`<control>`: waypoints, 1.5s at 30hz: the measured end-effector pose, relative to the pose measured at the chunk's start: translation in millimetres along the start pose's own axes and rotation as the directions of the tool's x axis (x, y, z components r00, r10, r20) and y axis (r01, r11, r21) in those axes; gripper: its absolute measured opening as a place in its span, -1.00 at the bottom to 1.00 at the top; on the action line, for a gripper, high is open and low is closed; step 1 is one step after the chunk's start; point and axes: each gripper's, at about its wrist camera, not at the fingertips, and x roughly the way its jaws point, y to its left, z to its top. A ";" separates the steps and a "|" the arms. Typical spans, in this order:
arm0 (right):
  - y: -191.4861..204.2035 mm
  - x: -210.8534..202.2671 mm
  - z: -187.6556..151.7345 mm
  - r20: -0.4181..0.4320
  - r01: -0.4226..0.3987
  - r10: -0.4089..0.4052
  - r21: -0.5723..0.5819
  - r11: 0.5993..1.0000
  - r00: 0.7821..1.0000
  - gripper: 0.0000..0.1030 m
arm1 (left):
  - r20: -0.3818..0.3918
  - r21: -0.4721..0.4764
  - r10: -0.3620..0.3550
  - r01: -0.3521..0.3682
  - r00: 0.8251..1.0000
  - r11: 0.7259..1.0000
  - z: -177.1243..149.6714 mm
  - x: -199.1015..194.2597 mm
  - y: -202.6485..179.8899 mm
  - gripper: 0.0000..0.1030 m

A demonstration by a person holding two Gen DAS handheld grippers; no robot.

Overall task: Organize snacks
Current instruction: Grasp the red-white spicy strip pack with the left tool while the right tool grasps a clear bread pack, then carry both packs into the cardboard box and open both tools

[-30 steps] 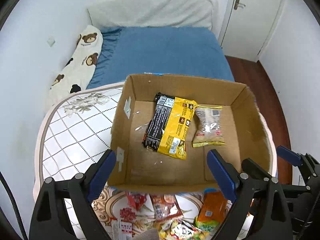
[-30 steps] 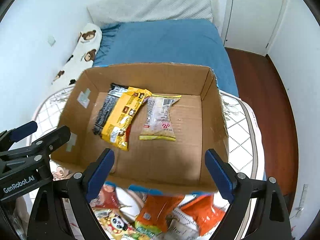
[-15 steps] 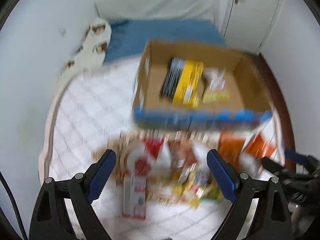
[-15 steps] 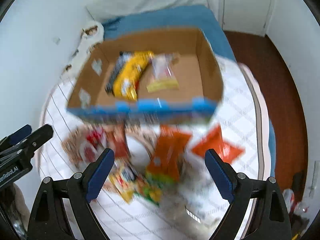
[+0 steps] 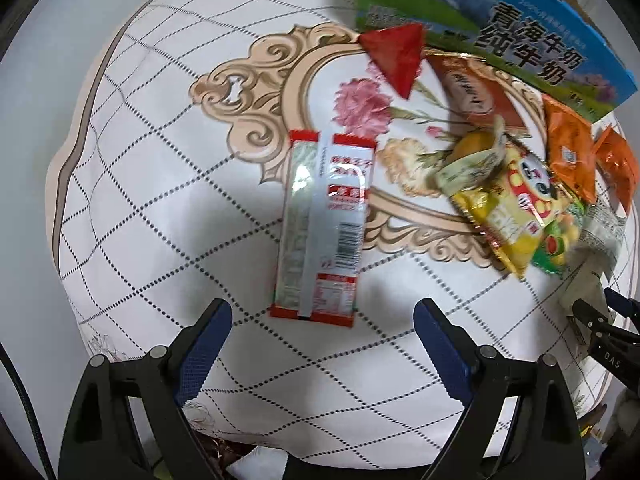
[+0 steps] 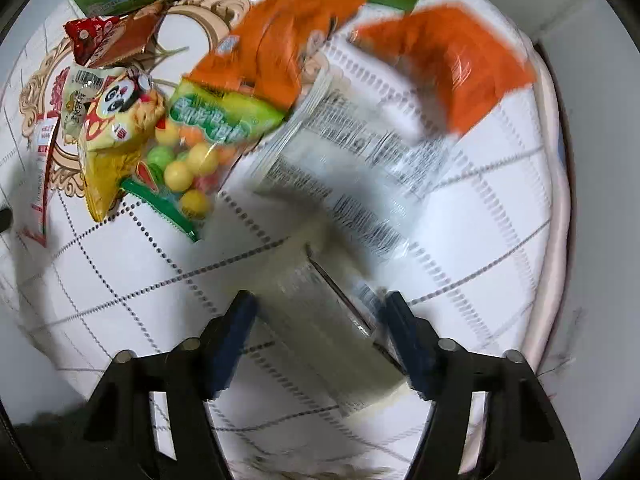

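My left gripper [image 5: 322,326] is open and empty, low over the table just below a long red-and-white snack packet [image 5: 324,226]. My right gripper [image 6: 320,320] is open, with its fingers either side of the near end of a clear printed packet [image 6: 360,184] lying on the table. Other snacks lie in a heap: a yellow panda bag [image 6: 116,128], a green bag of coloured balls [image 6: 188,156], two orange bags [image 6: 276,48] [image 6: 460,64], a red triangle packet [image 5: 394,54] and a brown-red packet [image 5: 472,88]. The cardboard box's printed blue-green outer wall [image 5: 500,28] stands behind them.
The table has a white quilted cover with a floral medallion [image 5: 256,84]. Its curved edge runs on the left [image 5: 68,168] and on the right [image 6: 560,184]. My right gripper's tip [image 5: 600,320] shows at the right edge of the left wrist view.
Both grippers have dropped from above the box down to the snacks on the table. The right gripper's fingers have narrowed and now straddle the clear packet.
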 end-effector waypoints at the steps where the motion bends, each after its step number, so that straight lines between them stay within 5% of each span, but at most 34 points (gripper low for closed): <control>1: -3.1 1.0 -0.8 -0.003 -0.033 0.033 0.041 0.999 0.999 0.31 | -0.002 -0.007 0.004 -0.004 1.000 1.000 -0.9 1.1 2.8 0.81; 3: -14.2 4.0 -1.0 -0.014 -0.158 0.162 0.169 0.973 0.987 0.28 | -0.011 -0.027 -0.003 0.003 1.000 1.000 -0.6 3.4 8.4 0.81; 6: -27.0 7.1 0.6 0.002 -0.334 0.352 0.315 0.888 0.936 0.30 | -0.030 -0.039 -0.016 0.015 0.999 0.999 5.7 10.3 13.6 0.81; 9: -20.2 2.1 1.1 -0.014 -0.302 0.316 0.255 0.919 0.949 0.59 | -0.050 -0.018 -0.010 0.009 0.999 1.000 18.6 21.0 11.3 0.81; 14: 13.0 2.0 -6.0 -0.054 -0.125 0.122 -0.043 0.991 0.991 0.61 | -0.063 0.114 0.078 -0.071 0.995 0.991 43.9 50.9 -18.1 0.81; 16: 23.7 9.1 -12.9 -0.071 -0.064 0.054 -0.141 0.988 0.996 0.61 | -0.060 0.151 0.092 -0.082 0.994 0.985 46.4 60.3 -28.2 0.66; 17: 25.7 13.0 -15.7 -0.076 -0.044 0.031 -0.166 0.985 0.997 0.57 | -0.060 0.153 0.077 -0.067 0.995 0.986 45.1 61.4 -31.0 0.39; 19: 20.2 18.2 -20.8 -0.063 -0.020 0.011 -0.143 0.989 0.998 0.37 | -0.054 0.138 0.057 -0.049 0.997 0.989 39.4 58.8 -34.9 0.03; 22: -1.2 15.2 -22.8 -0.046 -0.100 0.102 0.041 0.994 0.994 0.28 | -0.068 0.094 0.025 -0.018 0.997 0.995 17.9 51.8 -34.4 -0.01; 24: -26.0 14.9 -24.8 -0.042 -0.256 0.274 0.241 0.936 0.961 0.27 | -0.104 0.056 -0.027 0.032 0.994 0.998 3.2 51.7 -34.1 -0.01; 26: -35.7 17.0 -23.5 -0.046 -0.334 0.364 0.309 0.891 0.930 0.30 | -0.137 0.006 -0.098 0.099 0.986 0.995 -12.8 54.1 -34.8 0.04; 29: -30.9 15.4 -18.5 -0.065 -0.269 0.290 0.230 0.935 0.955 0.48 | -0.176 -0.014 -0.136 0.135 0.975 0.991 -23.1 70.0 -36.5 0.10; 34: -0.4 18.5 -26.1 -0.109 -0.142 0.149 0.071 0.987 0.983 0.48 | -0.152 0.024 -0.109 0.114 0.982 0.993 -23.2 71.0 -47.4 0.09; 36: 5.9 19.3 -31.5 -0.095 -0.099 0.102 0.030 0.995 0.990 0.44 | -0.128 0.026 -0.097 0.101 0.987 0.994 -23.6 65.2 -51.1 -0.04; 37: 7.1 19.0 -34.9 -0.079 -0.083 0.085 0.021 0.996 0.993 0.22 | -0.121 0.027 -0.095 0.099 0.988 0.995 -22.4 58.9 -59.8 -0.06; 45: -14.1 -19.9 -45.0 -0.012 -0.187 0.189 0.094 0.978 0.982 0.10 | -0.054 0.054 -0.144 0.147 0.988 0.988 -21.6 2.5 -74.1 -0.17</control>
